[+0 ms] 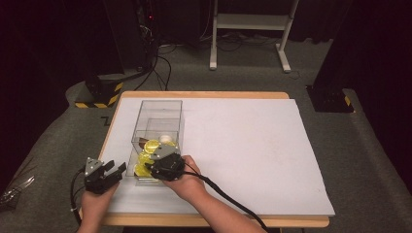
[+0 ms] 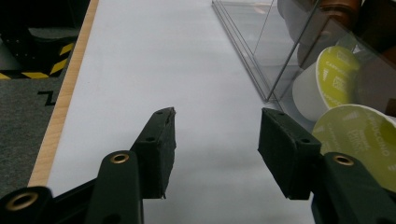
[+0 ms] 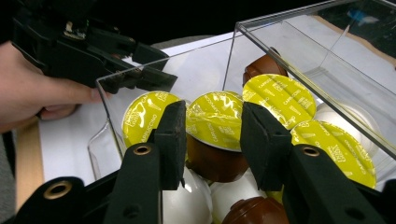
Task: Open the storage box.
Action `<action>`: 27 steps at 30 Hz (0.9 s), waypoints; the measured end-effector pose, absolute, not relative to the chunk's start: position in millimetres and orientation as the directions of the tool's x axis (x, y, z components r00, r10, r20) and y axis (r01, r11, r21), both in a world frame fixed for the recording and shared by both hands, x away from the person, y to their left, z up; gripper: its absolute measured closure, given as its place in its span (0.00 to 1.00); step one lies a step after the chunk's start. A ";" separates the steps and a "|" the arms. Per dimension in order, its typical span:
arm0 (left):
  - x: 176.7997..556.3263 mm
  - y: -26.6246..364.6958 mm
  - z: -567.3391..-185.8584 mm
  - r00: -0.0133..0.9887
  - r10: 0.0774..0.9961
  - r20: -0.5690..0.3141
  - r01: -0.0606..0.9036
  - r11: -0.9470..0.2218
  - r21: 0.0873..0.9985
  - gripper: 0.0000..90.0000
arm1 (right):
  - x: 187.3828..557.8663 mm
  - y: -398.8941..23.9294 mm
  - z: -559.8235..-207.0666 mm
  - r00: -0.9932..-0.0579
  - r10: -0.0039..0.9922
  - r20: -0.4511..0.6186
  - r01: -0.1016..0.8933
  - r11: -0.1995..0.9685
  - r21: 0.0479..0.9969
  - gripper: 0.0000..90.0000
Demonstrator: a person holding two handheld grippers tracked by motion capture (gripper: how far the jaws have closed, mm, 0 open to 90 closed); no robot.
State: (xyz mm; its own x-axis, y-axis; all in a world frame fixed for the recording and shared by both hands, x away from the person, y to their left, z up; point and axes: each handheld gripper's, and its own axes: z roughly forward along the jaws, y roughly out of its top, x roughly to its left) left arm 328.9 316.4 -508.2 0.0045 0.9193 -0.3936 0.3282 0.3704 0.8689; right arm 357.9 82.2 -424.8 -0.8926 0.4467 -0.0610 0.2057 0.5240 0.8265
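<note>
A clear plastic box (image 1: pixel 158 103) stands on the white sheet, its near end piled with coffee capsules (image 1: pixel 151 144), yellow-lidded, brown and white. My right gripper (image 1: pixel 156 159) reaches into that end. In the right gripper view its jaws (image 3: pixel 212 109) flank a brown capsule with a yellow foil lid (image 3: pixel 217 123), pads close on either side, with no visible squeeze. My left gripper (image 1: pixel 115 171) rests just left of the box, open and empty, over bare sheet (image 2: pixel 217 114). The box wall (image 2: pixel 261 60) and yellow-lidded capsules (image 2: pixel 336 74) lie to its right.
The white sheet (image 1: pixel 243 145) covers most of the wooden table (image 1: pixel 204 94); its wide right part is bare. The left table edge (image 2: pixel 60 107) runs close to my left gripper. The far half of the box holds little. The left gripper (image 3: pixel 140 74) shows beyond the box corner.
</note>
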 end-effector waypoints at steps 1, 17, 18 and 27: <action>329.1 316.1 -508.2 0.002 0.917 -0.398 0.327 0.376 0.867 0.52 | 357.7 83.0 -424.9 -0.891 0.448 -0.073 0.199 0.531 0.823 0.69; 329.2 316.9 -508.1 0.006 0.917 -0.400 0.334 0.375 0.865 0.52 | 365.5 74.9 -424.7 -0.879 0.475 -0.040 0.225 0.486 0.844 0.95; 329.2 316.8 -508.2 0.006 0.917 -0.399 0.335 0.374 0.865 0.52 | 365.5 74.3 -425.2 -0.878 0.477 -0.036 0.228 0.484 0.845 0.96; 329.7 315.8 -508.3 0.004 0.917 -0.400 0.331 0.376 0.866 0.51 | 367.4 65.7 -425.2 -0.861 0.507 -0.038 0.242 0.474 0.847 1.00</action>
State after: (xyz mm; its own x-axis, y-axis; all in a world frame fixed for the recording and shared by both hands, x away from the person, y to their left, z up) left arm 329.7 315.8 -508.3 0.0040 0.9166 -0.3997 0.3307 0.3760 0.8656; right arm 367.4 65.7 -425.2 -0.8612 0.5069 -0.0377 0.2418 0.4738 0.8468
